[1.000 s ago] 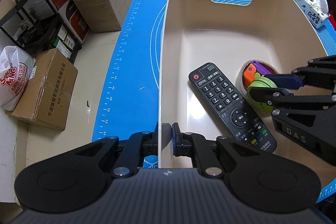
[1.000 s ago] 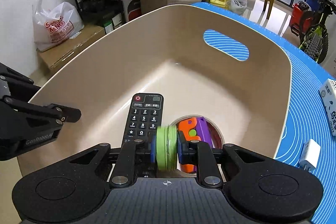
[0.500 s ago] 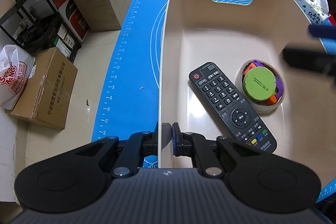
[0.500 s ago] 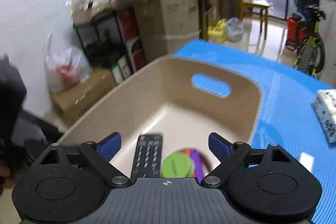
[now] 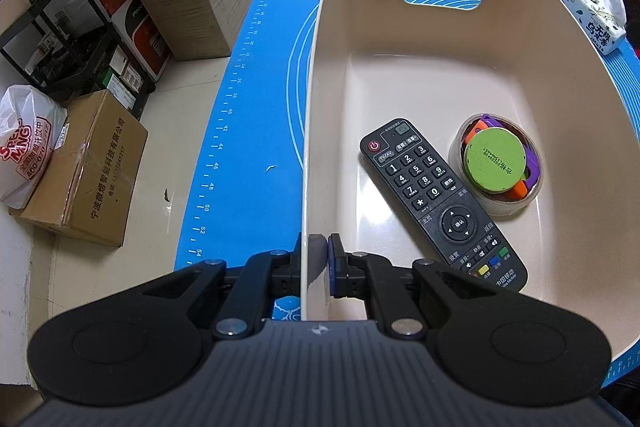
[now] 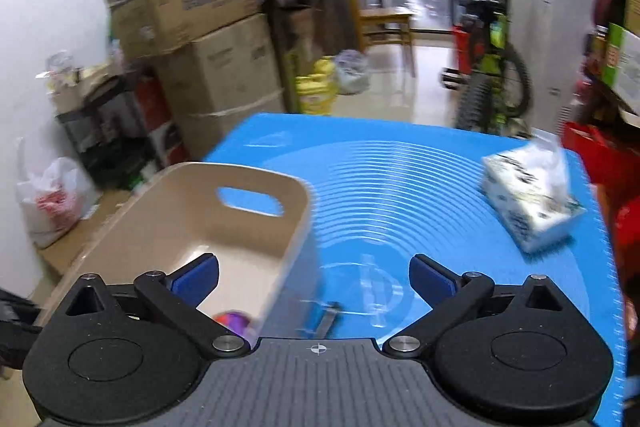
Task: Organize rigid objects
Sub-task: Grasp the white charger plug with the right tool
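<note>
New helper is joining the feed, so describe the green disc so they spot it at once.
Find the beige bin on the blue mat. On its floor, right of the black remote, sits a clear round tub of orange and purple pieces. The green disc lies flat on top, the only green thing there, with small print across its face.

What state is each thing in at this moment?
Beige plastic bin: upright, wall clamped by left gripper.
Black remote control: flat in bin.
Green round disc: atop toys in clear tub.
Right gripper: jaws just opened, empty.
</note>
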The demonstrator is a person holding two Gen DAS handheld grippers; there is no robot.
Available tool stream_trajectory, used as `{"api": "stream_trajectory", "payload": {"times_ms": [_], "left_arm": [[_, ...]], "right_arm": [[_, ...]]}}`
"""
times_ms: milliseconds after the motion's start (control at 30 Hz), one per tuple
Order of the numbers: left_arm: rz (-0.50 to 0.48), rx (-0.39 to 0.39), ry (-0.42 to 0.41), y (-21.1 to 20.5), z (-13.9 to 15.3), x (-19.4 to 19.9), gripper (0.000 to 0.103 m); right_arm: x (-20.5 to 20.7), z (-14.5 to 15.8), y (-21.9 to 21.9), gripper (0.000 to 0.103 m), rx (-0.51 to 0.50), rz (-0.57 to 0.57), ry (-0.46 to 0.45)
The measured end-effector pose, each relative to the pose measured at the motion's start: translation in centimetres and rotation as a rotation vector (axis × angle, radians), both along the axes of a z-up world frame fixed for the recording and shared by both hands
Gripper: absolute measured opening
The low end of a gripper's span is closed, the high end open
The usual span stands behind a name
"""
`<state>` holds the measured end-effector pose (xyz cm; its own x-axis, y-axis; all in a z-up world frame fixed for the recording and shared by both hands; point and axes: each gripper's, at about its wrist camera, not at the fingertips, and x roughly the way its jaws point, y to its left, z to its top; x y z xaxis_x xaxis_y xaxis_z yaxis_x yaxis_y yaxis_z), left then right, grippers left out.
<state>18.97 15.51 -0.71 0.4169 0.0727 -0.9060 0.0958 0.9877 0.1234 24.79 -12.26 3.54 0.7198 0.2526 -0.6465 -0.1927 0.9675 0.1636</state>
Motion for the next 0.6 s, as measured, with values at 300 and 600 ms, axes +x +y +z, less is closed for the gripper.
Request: {"api": "stream_trajectory", "payload": {"times_ms": [300,600], "left_arm": [[-0.001,0.001,0.001,-0.1,0.0,0.0,0.01],[-0.002,0.002,0.0,0.0,0.0,0.0,0.01]], "right_arm": [[1.9,-4.9,-4.8,0.1,-0.081,-0.175,0.079],[3.5,-8.5,-6.6,0.1,-0.082,-0.222,0.112]]}}
